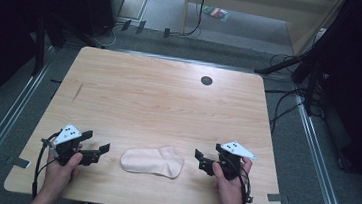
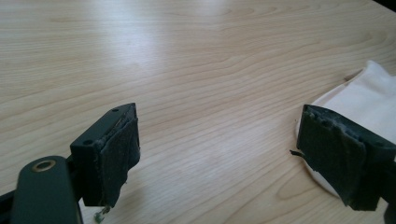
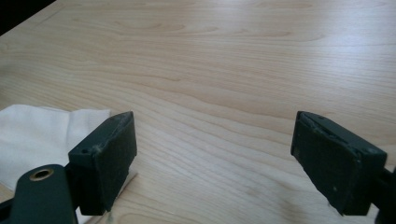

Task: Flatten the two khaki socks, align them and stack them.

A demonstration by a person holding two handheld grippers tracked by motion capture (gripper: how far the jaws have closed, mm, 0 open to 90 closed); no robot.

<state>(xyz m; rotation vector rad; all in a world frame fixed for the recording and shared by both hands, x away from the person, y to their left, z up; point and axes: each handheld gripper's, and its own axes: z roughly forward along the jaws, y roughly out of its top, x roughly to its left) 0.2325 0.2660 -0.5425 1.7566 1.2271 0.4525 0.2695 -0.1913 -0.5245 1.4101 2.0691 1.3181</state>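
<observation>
I had both jaws wide, empty: left gripper at the sock's nine o'clock, right gripper at three; next, probably a fresh pinch on it.

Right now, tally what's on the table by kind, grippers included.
Sock, pale pink: 1
Grippers, black, both open with nothing between the jaws: 2 (left gripper, right gripper)
Dark round grommet in the table: 1
Total: 4

A sock lies on the bench near its front edge. The left gripper sits to its left, the right gripper to its right, both apart from it.
</observation>
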